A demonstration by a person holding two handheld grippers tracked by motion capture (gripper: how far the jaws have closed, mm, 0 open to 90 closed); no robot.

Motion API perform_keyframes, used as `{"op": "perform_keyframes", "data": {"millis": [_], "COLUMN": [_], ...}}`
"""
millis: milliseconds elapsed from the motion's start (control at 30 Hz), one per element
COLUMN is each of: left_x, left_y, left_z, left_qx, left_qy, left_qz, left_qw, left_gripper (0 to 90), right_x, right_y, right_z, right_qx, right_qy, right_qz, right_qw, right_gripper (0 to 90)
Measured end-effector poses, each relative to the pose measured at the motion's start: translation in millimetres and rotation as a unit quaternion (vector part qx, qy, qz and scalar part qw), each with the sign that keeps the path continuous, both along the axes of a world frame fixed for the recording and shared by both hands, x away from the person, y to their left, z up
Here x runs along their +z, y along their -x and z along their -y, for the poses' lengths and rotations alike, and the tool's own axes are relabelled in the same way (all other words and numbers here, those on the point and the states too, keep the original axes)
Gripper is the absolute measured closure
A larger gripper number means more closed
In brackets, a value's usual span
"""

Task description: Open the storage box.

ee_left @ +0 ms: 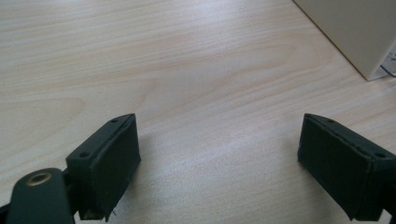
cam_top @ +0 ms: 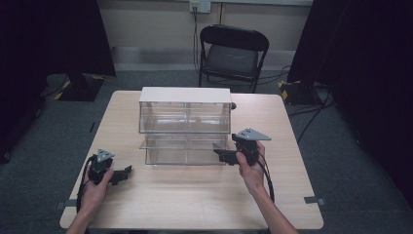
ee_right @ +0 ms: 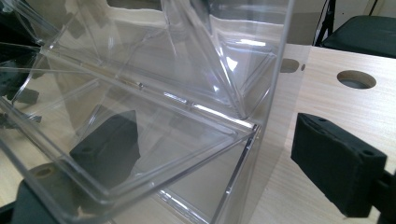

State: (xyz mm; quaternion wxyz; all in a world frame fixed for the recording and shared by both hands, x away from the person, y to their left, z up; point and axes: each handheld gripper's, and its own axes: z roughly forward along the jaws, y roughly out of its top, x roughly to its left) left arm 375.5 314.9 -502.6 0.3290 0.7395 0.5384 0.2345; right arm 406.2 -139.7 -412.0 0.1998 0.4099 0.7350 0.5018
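A clear plastic drawer cabinet with a white top stands at the middle of the table. Its lower drawer is pulled out toward me. My right gripper is at the drawer's front right corner. In the right gripper view the gripper is open, straddling the clear drawer wall: one jaw shows through the plastic, the other stands outside over the wood. My left gripper rests low over the bare table at the front left. It is open with nothing between its jaws.
The wooden table has free room along its front. The cabinet's white corner shows in the left gripper view. A cable hole lies in the tabletop beside the cabinet. A black folding chair stands behind the table.
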Motion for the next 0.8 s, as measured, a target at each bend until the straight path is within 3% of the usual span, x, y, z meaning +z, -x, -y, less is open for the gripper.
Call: {"op": "perform_keyframes", "data": {"millis": [267, 800], "left_x": [0.1, 0.0], "left_y": [0.0, 0.1], "left_z": [-0.1, 0.0], "left_qx": [0.000, 0.001], "left_qy": [-0.001, 0.000], "left_qz": [0.000, 0.000], "left_qw": [1.0000, 1.0000], "left_gripper": [12.3, 12.3], "right_x": [1.3, 7.2], "right_y": [-1.4, -4.9], "right_z": [-0.8, -0.8], "right_qx": [-0.001, 0.000], "right_qy": [-0.001, -0.027], "right_qz": [0.001, 0.004], "right_qw": [1.0000, 0.9996], "right_gripper": [14.3, 14.2]}}
